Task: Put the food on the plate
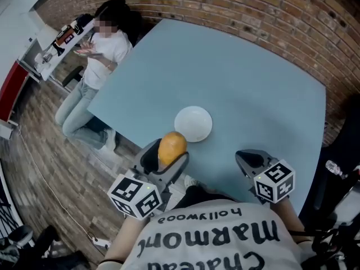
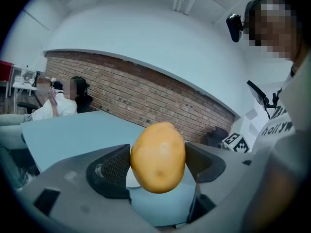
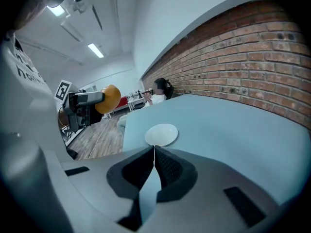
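Pale blue table [image 1: 236, 77] — white plate [image 1: 193, 124] on it

Yellow-orange potato [image 2: 158, 157] upright between jaws, near round white plate [image 1: 193, 123]

The potato [image 2: 158, 157] has a smooth, matt yellow-brown skin with a few faint specks. It sits between the dark, finely ribbed pads [image 2: 116, 166] of the left gripper [image 1: 167, 156], whose shell, like the right gripper [image 3: 154, 152], looks like matt grey plastic. The table [image 1: 225, 83] has a smooth, matt pale-blue top and the white plate [image 1: 193, 124] a slight sheen; the far wall [image 1: 270, 16] is rough red brick, the floor [image 1: 50, 162] at left worn wood planks.
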